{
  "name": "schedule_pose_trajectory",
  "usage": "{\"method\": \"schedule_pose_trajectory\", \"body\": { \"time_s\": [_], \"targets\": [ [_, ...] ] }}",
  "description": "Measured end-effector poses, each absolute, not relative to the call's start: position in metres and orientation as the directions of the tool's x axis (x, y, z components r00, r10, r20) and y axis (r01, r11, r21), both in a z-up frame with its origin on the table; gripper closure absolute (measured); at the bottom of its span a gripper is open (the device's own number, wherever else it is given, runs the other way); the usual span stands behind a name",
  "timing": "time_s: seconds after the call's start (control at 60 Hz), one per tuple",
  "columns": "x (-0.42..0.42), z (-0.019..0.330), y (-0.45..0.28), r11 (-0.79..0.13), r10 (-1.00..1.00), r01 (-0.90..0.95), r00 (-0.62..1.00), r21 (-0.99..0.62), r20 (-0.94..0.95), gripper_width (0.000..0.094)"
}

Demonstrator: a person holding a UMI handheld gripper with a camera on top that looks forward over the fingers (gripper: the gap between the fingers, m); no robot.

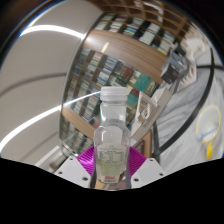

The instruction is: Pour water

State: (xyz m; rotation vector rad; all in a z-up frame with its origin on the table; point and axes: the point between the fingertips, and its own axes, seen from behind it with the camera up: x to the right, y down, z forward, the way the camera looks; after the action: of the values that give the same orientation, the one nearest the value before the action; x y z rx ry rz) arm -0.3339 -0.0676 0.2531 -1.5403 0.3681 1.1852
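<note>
A clear plastic water bottle (112, 128) with a white cap and a pale label stands between my gripper's fingers (111, 165). The magenta pads (88, 160) press on both sides of its lower body, so the gripper is shut on it. The bottle is held up in the air and upright relative to the fingers. The whole view is tilted. The bottle's base is hidden between the fingers. No cup or other vessel shows.
Beyond the bottle is a tilted room with shelving or racks (130, 60) holding many items. A pale curved surface (40, 90) fills the left side. Dark cables (205, 100) hang at the right.
</note>
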Motion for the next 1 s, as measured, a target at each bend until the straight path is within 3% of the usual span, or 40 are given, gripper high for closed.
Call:
{"method": "schedule_pose_trajectory", "body": {
  "time_s": [0.15, 0.3, 0.417, 0.55, 0.7, 0.817, 0.9, 1.0],
  "targets": [
    [-0.295, 0.296, -0.08, -0.528, 0.295, -0.849, -0.187, 0.003, -0.937, 0.0544],
    [-0.24, 0.288, -0.074, -0.546, 0.165, -0.725, -0.584, 0.419, -0.795, 0.0543],
    [-0.229, 0.258, -0.053, -0.503, 0.087, -0.637, -0.709, 0.584, -0.699, 0.0539],
    [-0.221, 0.241, -0.054, -0.489, 0.034, -0.583, -0.756, 0.648, -0.654, 0.0539],
    [-0.226, 0.266, -0.059, -0.541, 0.058, -0.65, -0.662, 0.534, -0.748, 0.0542],
    [-0.211, 0.312, -0.07, -0.545, 0.251, -0.818, -0.368, 0.183, -0.895, 0.0544],
    [-0.198, 0.343, -0.07, -0.429, 0.407, -0.885, -0.011, -0.181, -0.913, 0.054],
    [-0.149, 0.355, -0.062, -0.193, 0.486, -0.793, 0.434, -0.578, -0.759, 0.0539]
  ]
}}
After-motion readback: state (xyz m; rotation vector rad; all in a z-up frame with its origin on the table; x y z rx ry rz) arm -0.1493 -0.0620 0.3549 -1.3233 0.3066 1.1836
